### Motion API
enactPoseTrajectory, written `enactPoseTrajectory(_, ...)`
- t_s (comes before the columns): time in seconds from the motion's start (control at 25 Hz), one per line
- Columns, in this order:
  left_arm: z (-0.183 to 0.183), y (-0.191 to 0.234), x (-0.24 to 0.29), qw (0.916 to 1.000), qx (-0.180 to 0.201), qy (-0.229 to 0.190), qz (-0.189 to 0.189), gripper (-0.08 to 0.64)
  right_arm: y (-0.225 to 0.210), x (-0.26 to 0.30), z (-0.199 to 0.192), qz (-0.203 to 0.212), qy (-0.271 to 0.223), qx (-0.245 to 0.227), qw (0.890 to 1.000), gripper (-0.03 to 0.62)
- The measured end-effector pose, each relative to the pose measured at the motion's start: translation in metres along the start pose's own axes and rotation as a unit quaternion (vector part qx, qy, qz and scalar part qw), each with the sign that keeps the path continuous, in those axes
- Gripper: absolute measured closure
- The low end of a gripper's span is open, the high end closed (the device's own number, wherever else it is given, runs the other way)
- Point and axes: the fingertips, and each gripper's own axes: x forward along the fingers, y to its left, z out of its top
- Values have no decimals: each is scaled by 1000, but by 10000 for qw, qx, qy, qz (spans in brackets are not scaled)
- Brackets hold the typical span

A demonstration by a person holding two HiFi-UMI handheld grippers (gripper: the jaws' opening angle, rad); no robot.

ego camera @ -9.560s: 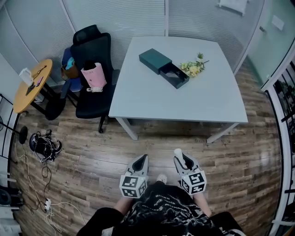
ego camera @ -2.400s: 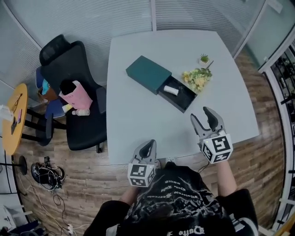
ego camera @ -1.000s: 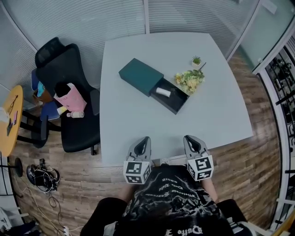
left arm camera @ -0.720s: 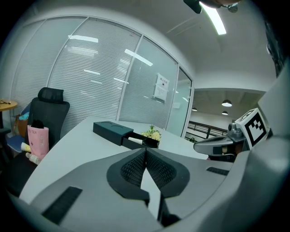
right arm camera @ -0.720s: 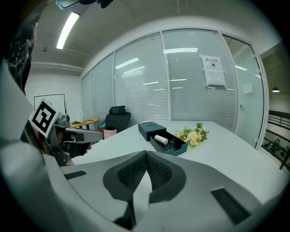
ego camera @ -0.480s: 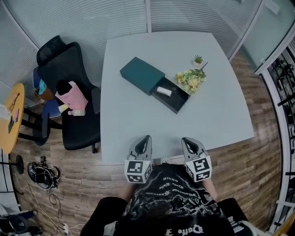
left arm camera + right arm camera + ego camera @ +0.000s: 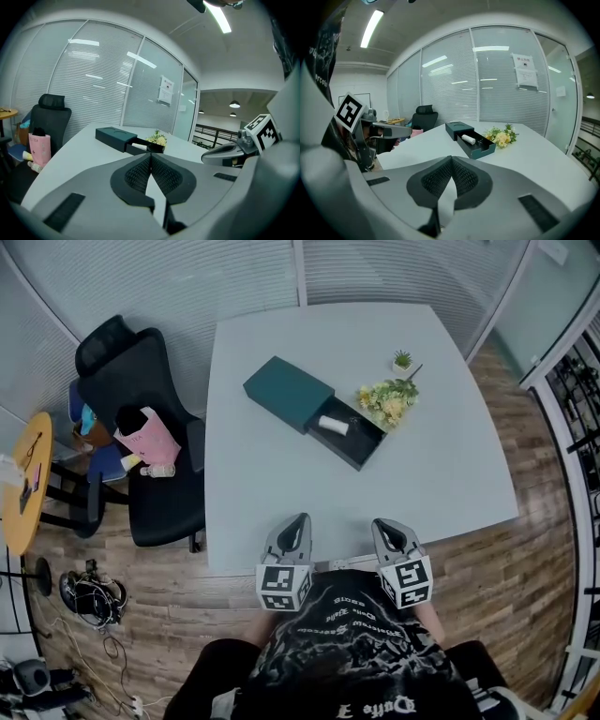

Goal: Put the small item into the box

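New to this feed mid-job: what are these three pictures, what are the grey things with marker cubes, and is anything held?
No robot arm: a person holds the left hand-held gripper and the right hand-held gripper. One picture looks down from the person's head; the other two look along each gripper's jaws. Both are shut, holding nothing. On the table lie a dark green box, its drawer open with a small white item inside, and flowers beside it.

Black shirt (image 7: 339, 657), white print
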Motion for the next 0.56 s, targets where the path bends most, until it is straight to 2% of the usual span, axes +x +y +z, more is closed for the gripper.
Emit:
enactPoseTrajectory(0.16, 1, -1, 2, 10000, -27, -30, 44, 541, -1, 0, 0, 42, 2, -125, 9999, 584)
enactPoseTrajectory(0.56, 5, -7, 7, 9999, 90, -49, -1, 541, -22, -4, 0, -200, -75, 156, 9996, 584)
